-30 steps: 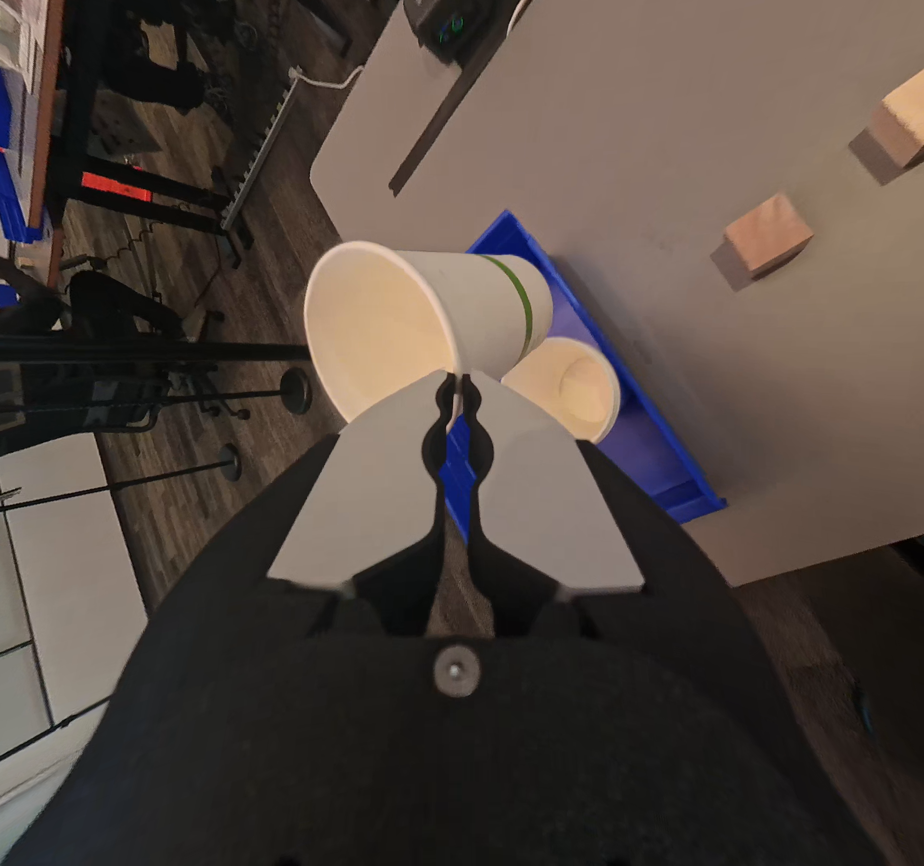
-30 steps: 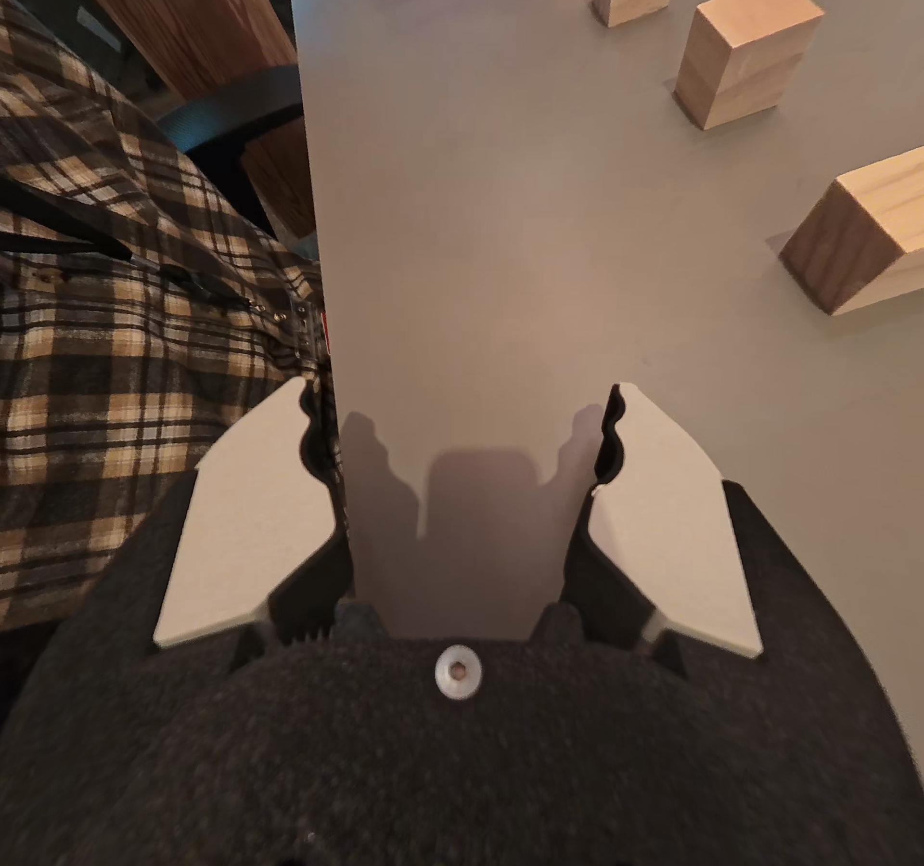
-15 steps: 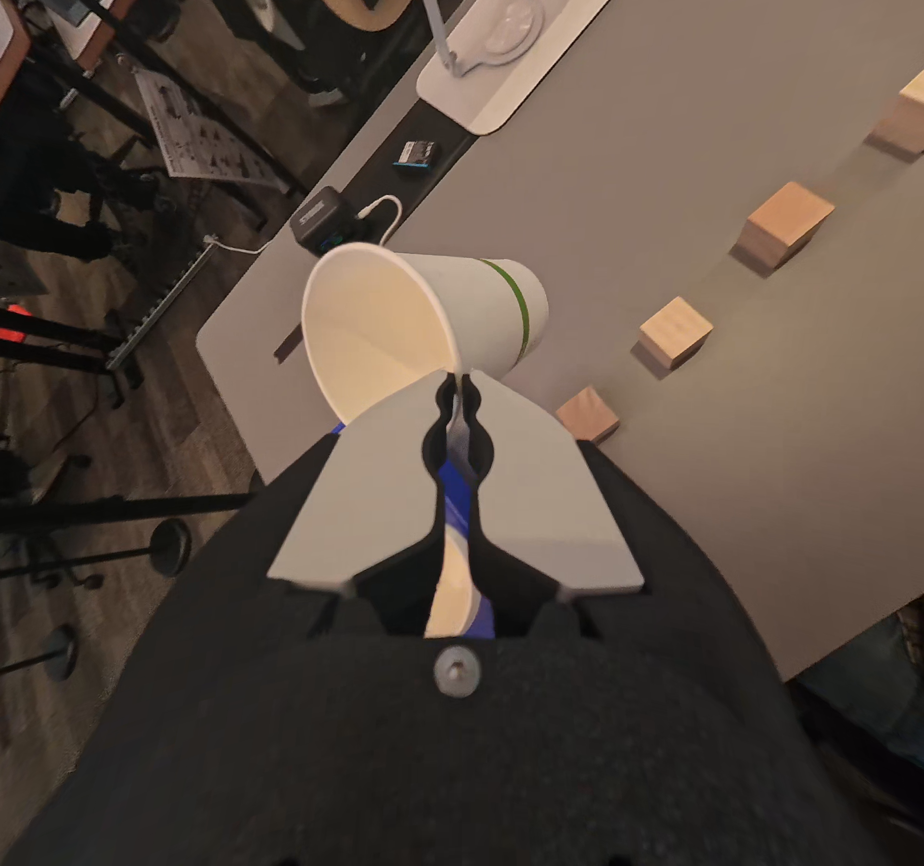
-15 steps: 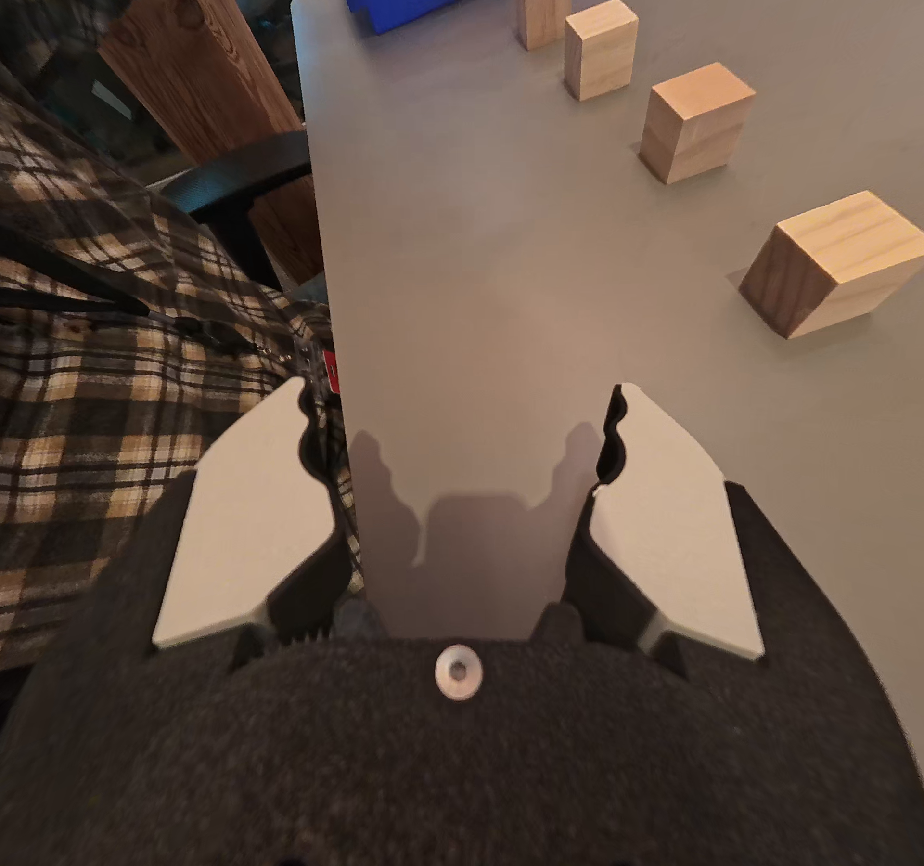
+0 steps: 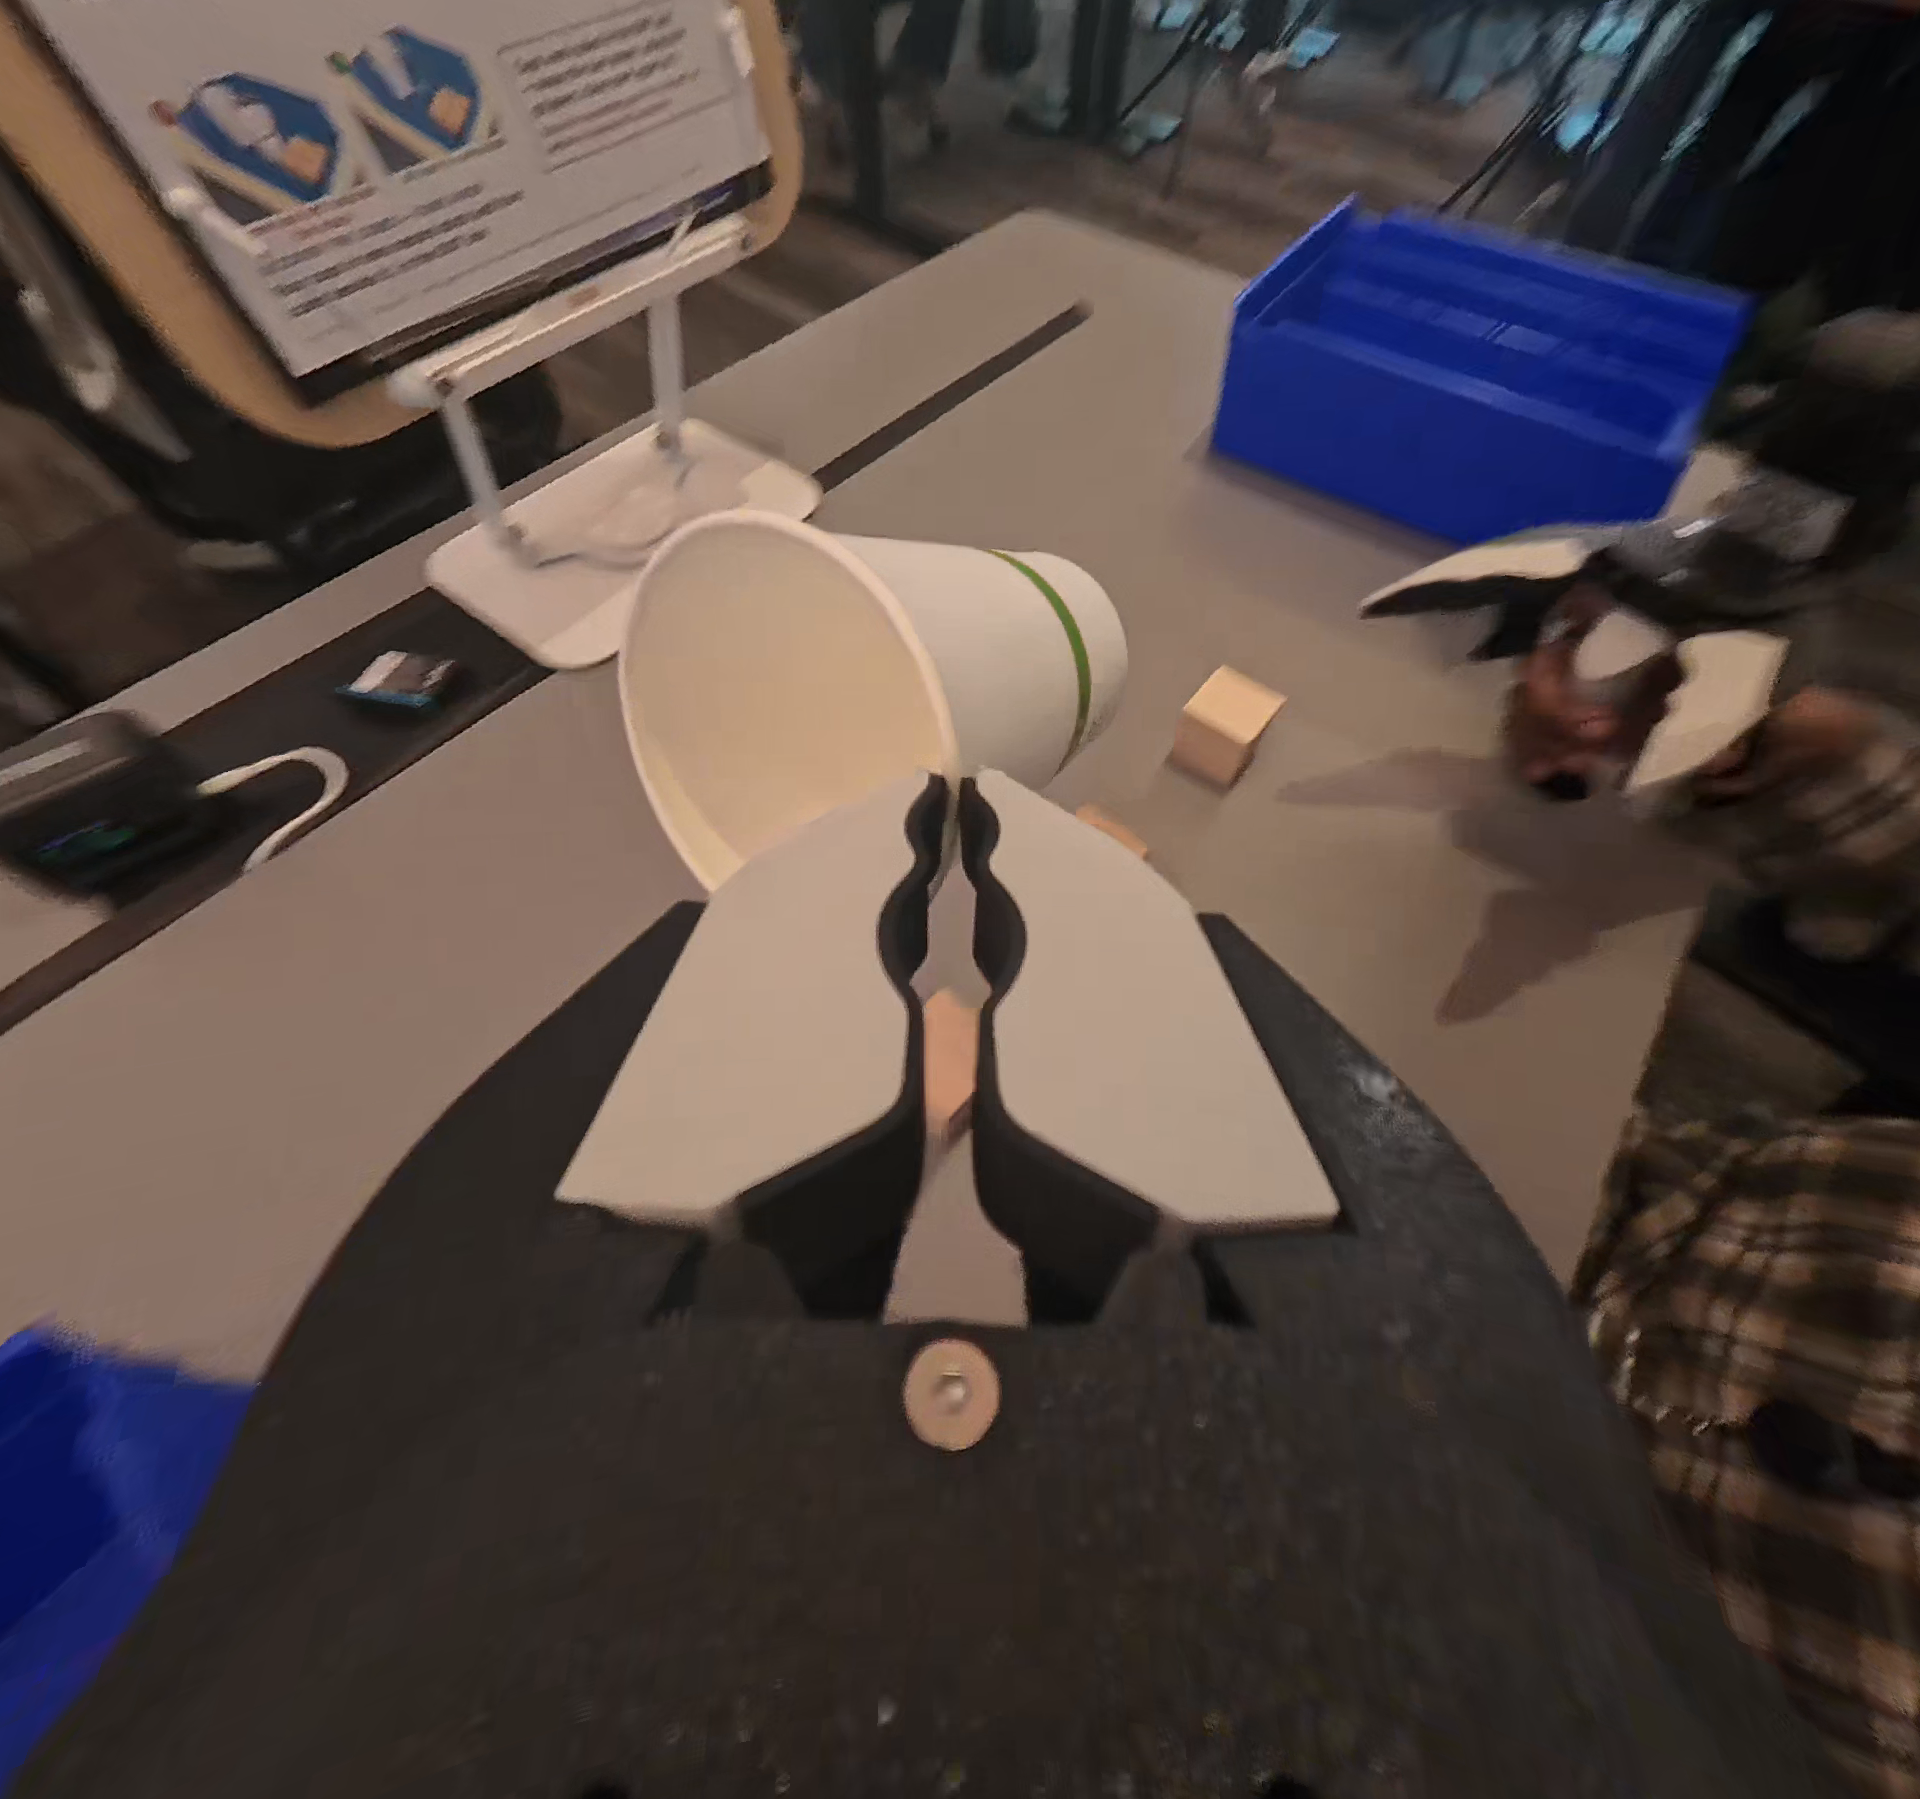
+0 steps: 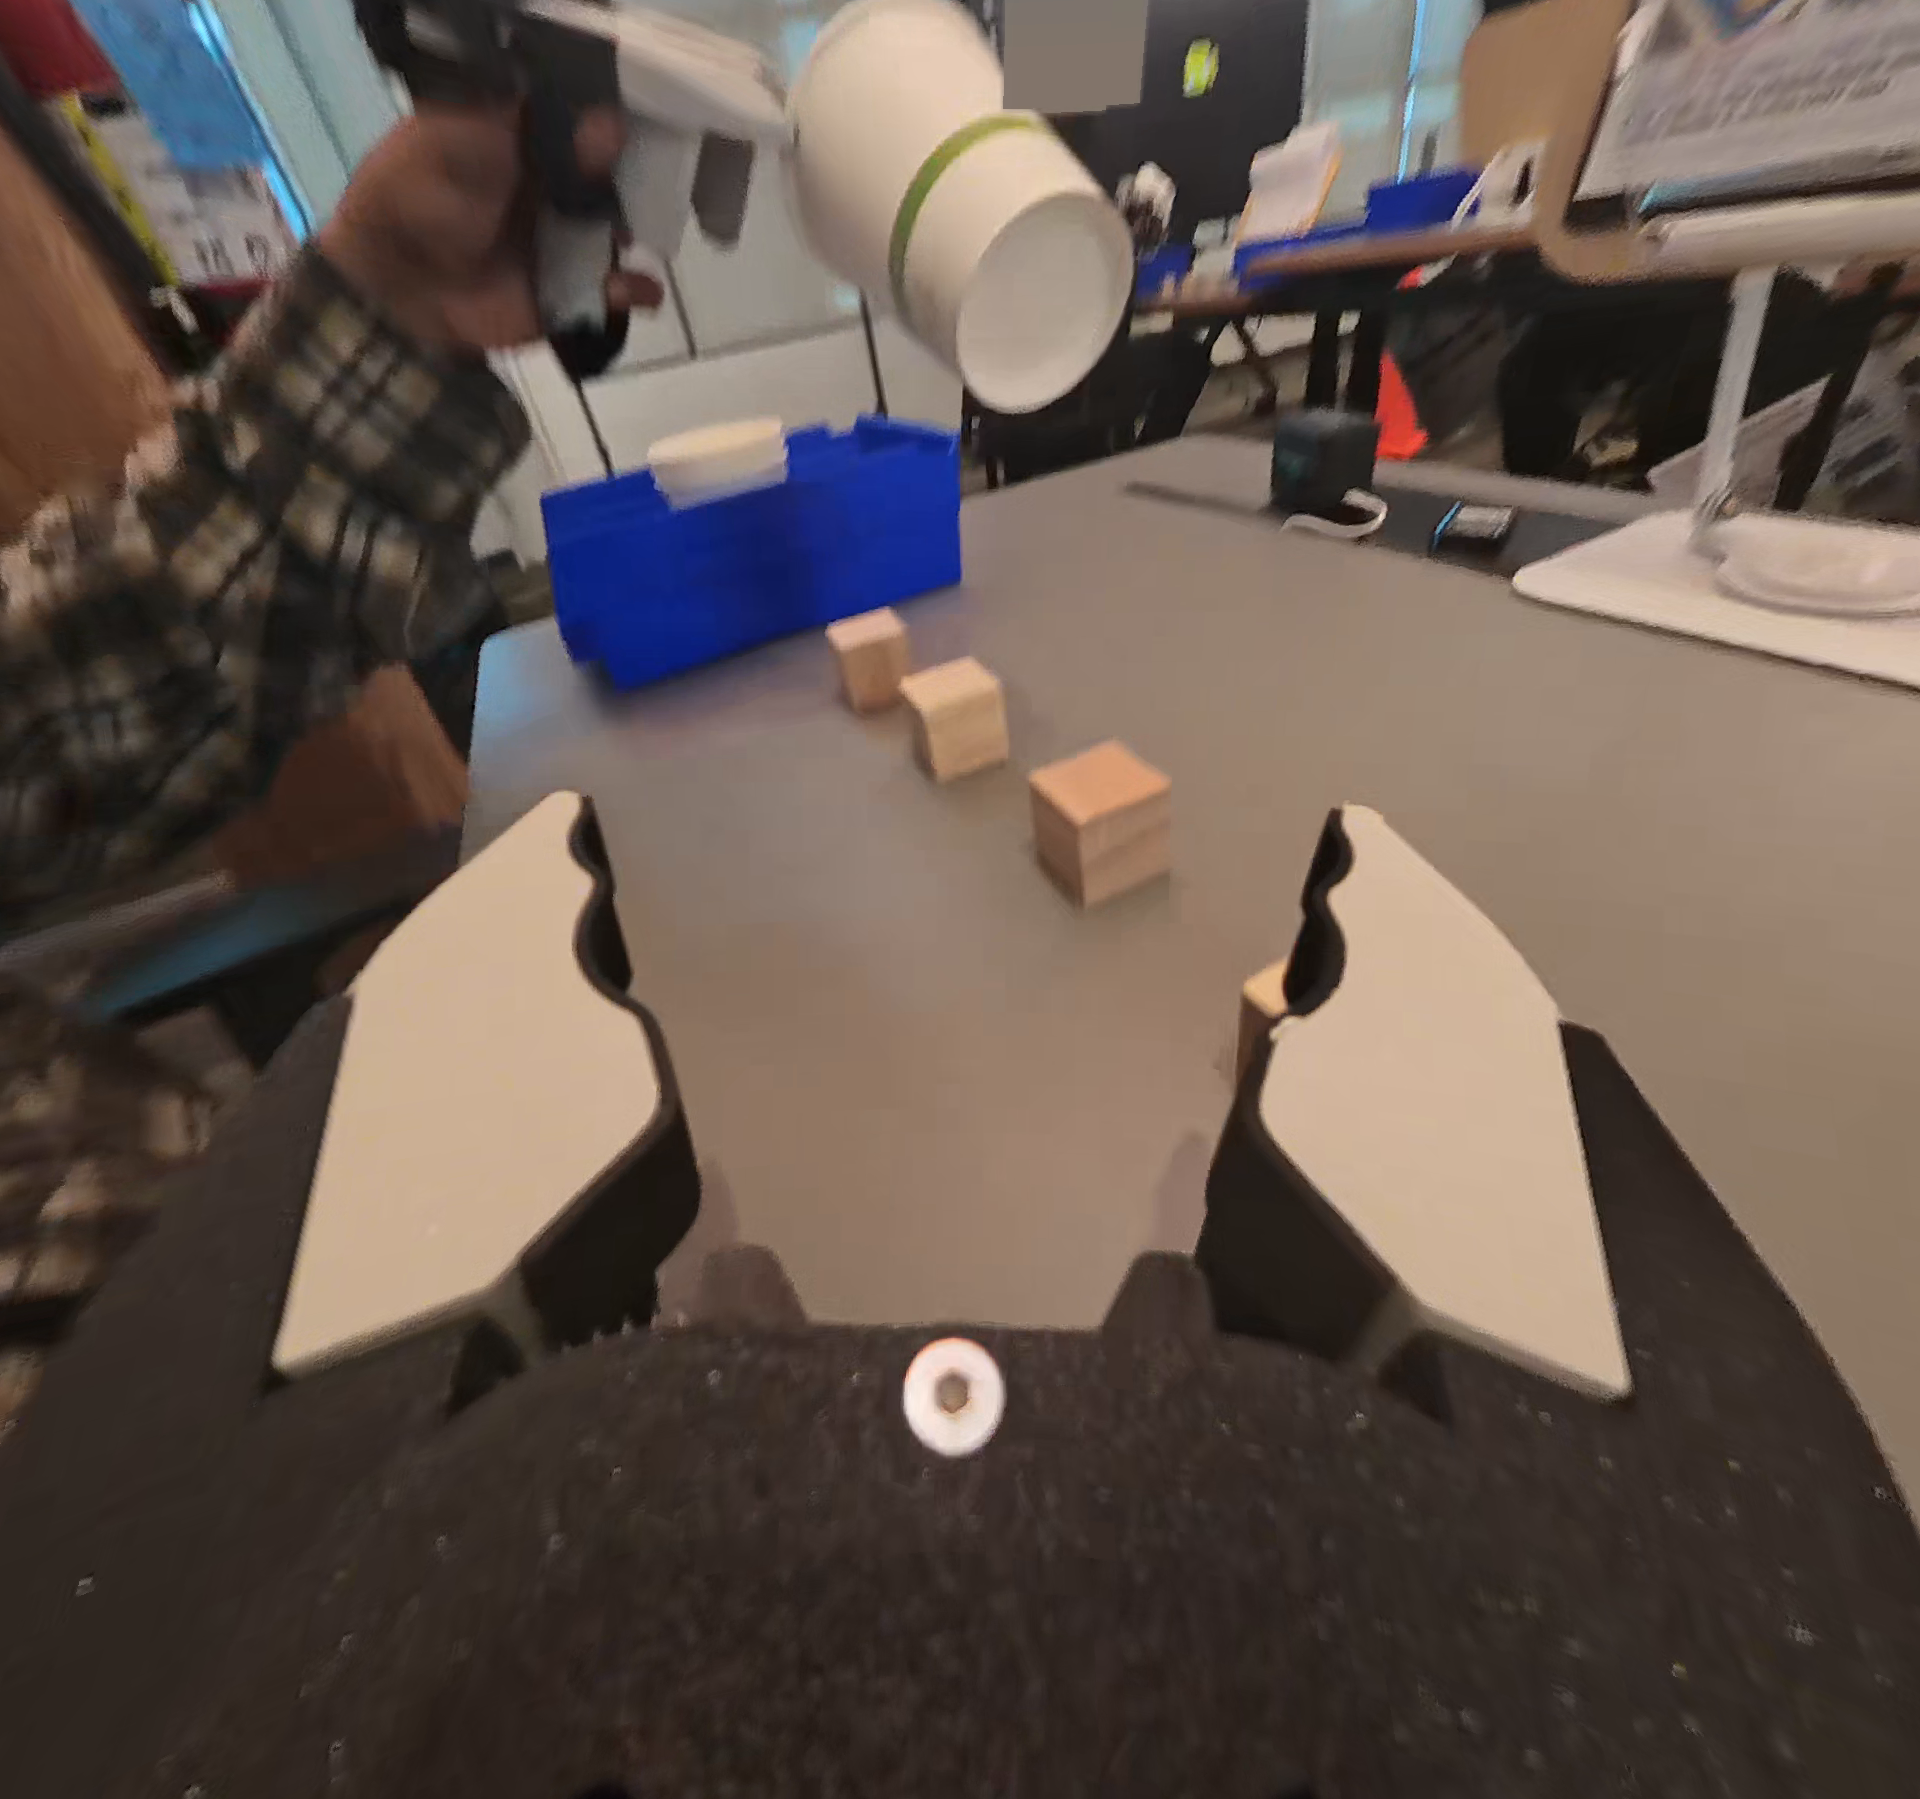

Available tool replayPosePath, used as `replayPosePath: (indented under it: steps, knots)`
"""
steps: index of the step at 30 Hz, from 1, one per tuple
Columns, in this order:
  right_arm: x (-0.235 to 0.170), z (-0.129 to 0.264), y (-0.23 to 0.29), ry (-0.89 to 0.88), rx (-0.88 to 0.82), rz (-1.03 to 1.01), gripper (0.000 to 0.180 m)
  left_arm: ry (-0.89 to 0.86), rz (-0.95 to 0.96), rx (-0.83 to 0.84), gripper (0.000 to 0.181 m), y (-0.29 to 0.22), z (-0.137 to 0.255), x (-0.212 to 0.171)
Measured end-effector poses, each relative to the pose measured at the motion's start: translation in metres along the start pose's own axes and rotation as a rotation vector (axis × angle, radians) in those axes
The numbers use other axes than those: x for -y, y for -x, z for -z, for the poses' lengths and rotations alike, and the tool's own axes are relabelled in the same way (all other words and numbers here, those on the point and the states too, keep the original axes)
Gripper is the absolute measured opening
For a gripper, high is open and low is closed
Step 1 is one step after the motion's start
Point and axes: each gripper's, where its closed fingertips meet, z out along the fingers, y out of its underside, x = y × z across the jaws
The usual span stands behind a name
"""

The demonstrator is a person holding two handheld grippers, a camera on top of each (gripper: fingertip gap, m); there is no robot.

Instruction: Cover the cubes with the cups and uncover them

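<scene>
A white paper cup (image 5: 862,679) is held by its rim in the closed left gripper (image 5: 951,793), tilted on its side in the air above the grey table (image 6: 1351,762). The right gripper (image 6: 956,876) is spread wide and empty. Wooden cubes (image 6: 1099,819) are lined up uncovered below; covering appears underway, and the cup must next be turned mouth-down over a cube.
</scene>
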Motion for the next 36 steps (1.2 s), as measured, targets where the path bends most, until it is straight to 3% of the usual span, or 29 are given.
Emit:
replayPosePath:
  steps: [8,15,19,24,31,36]
  knots:
    - [0.037,-0.039,-0.01,-0.199,0.125,-0.122,0.12,-0.242,0.198,-0.366,0.002,-0.081,-0.052,0.003]
    - [0.03,-0.038,-0.014,-0.091,0.142,-0.07,0.113,-0.263,0.288,-0.518,0.002,-0.12,-0.085,-0.021]
    - [0.028,-0.03,-0.015,-0.069,0.187,-0.086,0.087,-0.25,0.347,-0.593,0.002,-0.132,-0.098,-0.035]
    - [0.024,-0.022,-0.02,0.043,0.211,-0.042,0.086,-0.185,0.34,-0.622,0.004,-0.141,-0.109,-0.053]
    - [0.023,-0.012,-0.026,0.356,0.249,0.14,0.085,0.035,0.077,-0.346,0.069,-0.121,-0.117,-0.079]
    - [0.019,-0.012,-0.019,0.552,0.327,0.244,0.085,0.077,-0.106,-0.333,0.085,-0.131,-0.123,-0.054]
